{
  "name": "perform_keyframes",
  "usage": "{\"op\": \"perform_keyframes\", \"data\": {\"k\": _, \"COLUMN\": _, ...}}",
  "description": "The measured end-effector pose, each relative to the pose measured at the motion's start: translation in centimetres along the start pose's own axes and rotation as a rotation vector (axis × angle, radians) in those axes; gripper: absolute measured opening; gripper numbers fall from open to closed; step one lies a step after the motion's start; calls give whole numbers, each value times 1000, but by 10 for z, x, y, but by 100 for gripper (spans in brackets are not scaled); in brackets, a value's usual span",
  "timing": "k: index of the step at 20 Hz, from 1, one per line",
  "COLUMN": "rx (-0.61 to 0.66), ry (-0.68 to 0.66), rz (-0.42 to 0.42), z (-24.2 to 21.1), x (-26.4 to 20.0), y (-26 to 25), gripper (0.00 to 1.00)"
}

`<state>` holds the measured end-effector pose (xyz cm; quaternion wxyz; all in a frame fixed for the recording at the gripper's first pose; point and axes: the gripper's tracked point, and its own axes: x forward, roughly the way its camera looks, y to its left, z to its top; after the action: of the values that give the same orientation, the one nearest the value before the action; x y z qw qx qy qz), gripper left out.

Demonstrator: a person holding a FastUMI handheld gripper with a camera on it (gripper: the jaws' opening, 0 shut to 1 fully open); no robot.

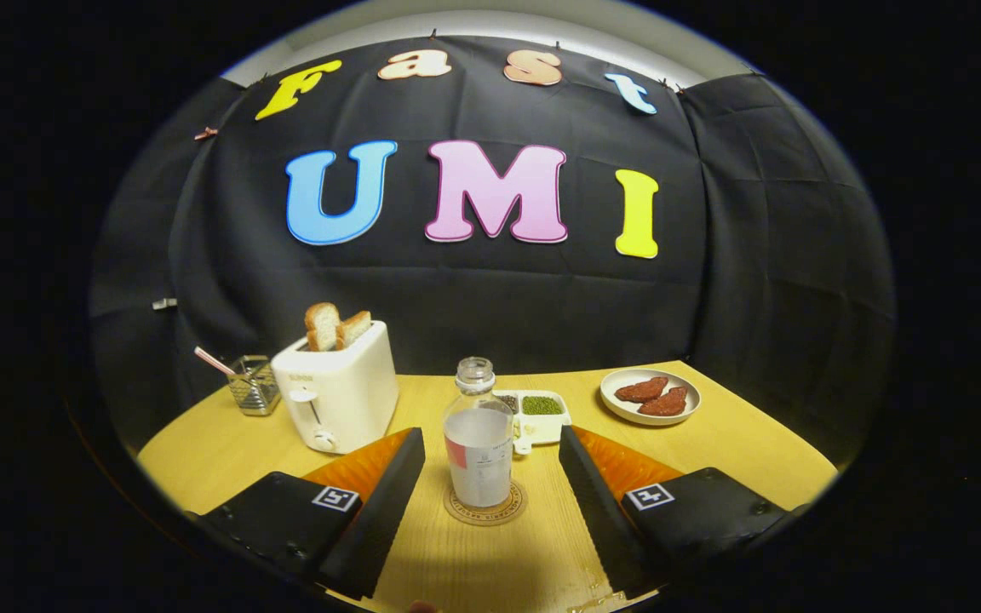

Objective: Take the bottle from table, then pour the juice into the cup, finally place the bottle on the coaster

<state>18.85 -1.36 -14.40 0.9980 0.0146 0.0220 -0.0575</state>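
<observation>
**Bottle on coaster, claw spread wide**

Pale wood grain is seen across the bench point(712, 443), which is backed by a wall of creased black cloth. A clear bottle point(479, 438) with a rounded shoulder, a ribbed uncapped neck and a pale label with a red patch is stood upright on a round, light-coloured coaster point(485, 507) with printed rim lettering. The bottle is placed between the two fingers point(388, 502) of the claw point(486, 455), level with their tips, and is touched by neither; clear gaps are left on both sides. The claw is released and spread wide, its wedge-shaped fingers angled outward from the blocky housings, each marked with a square tag. The fingers are held low over the bench and pointed level toward the wall.

Beyond the bottle, a small white two-part dish point(542, 419) is seen, with green grains in one section and darker ones in the other. To the left, a glossy white toaster point(339, 396) with two bread slices point(335, 325) raised from its slots is set, and further left a wire-mesh holder point(254, 385) with a pink-handled utensil. To the right, a round white plate point(651, 397) carrying two reddish-brown pieces is laid.
</observation>
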Motion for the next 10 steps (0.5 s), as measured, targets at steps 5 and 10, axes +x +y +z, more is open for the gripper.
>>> {"op": "perform_keyframes", "data": {"k": 5, "rx": -20, "ry": -4, "rz": 44, "z": 37, "x": -50, "y": -9, "gripper": 97}}
{"op": "perform_keyframes", "data": {"k": 10, "rx": -15, "ry": -48, "rz": 114, "z": 73, "x": -110, "y": -18, "gripper": 97}}
